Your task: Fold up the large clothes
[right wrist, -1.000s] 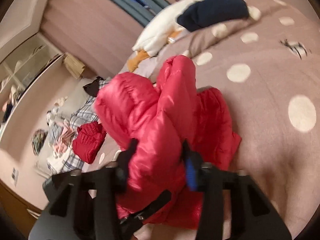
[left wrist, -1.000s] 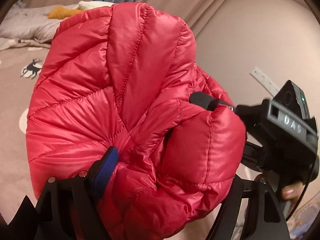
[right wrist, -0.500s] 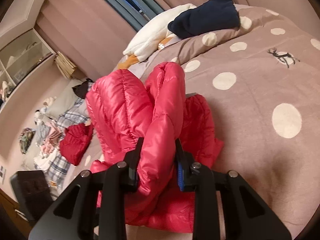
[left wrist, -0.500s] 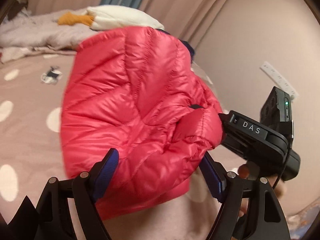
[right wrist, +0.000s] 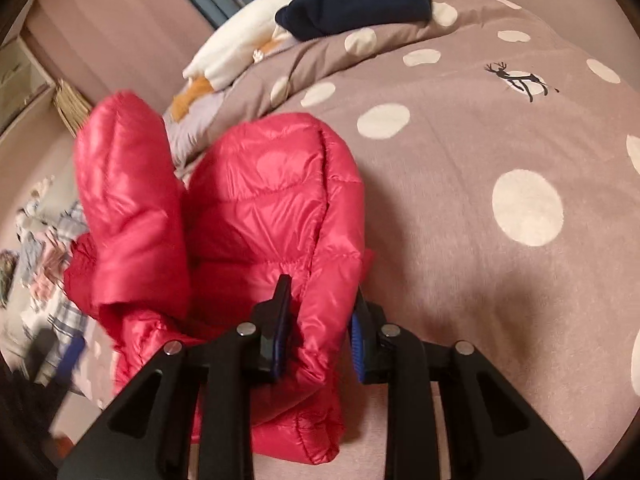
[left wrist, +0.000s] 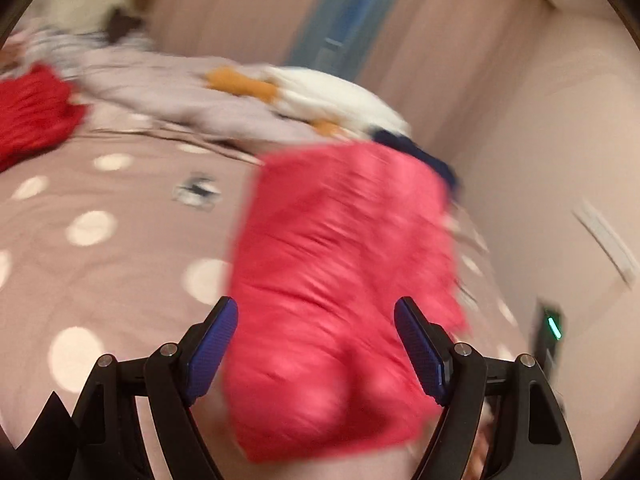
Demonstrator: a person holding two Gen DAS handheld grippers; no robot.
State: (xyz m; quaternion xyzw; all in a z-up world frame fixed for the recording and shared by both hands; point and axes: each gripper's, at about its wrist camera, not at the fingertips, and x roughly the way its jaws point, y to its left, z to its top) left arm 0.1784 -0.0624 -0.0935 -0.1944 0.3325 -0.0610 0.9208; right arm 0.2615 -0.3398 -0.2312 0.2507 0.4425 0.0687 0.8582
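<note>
A red puffer jacket point(right wrist: 272, 208) lies bunched on the dotted bed cover point(right wrist: 480, 260). My right gripper point(right wrist: 322, 292) is shut on a thick fold at the jacket's near edge, both blue pads pressing into it. A second padded part of the jacket stands up to the left of that fold. In the blurred left wrist view the jacket point(left wrist: 340, 280) hangs as a flat red panel beyond my left gripper point(left wrist: 316, 344). That gripper's blue pads stand wide open, and the left pad shows a gap to the fabric.
A navy garment point(right wrist: 360, 4) and a white one point(right wrist: 248, 44) lie at the head of the bed. A heap of mixed clothes point(right wrist: 44, 240) sits off the bed's left side. Another red garment point(left wrist: 28, 116) lies far left. A pale wall point(left wrist: 560, 160) is close on the right.
My left gripper has pulled up and back off the jacket, which now sits beyond its pads. My right gripper has sunk and closed tighter on the fold.
</note>
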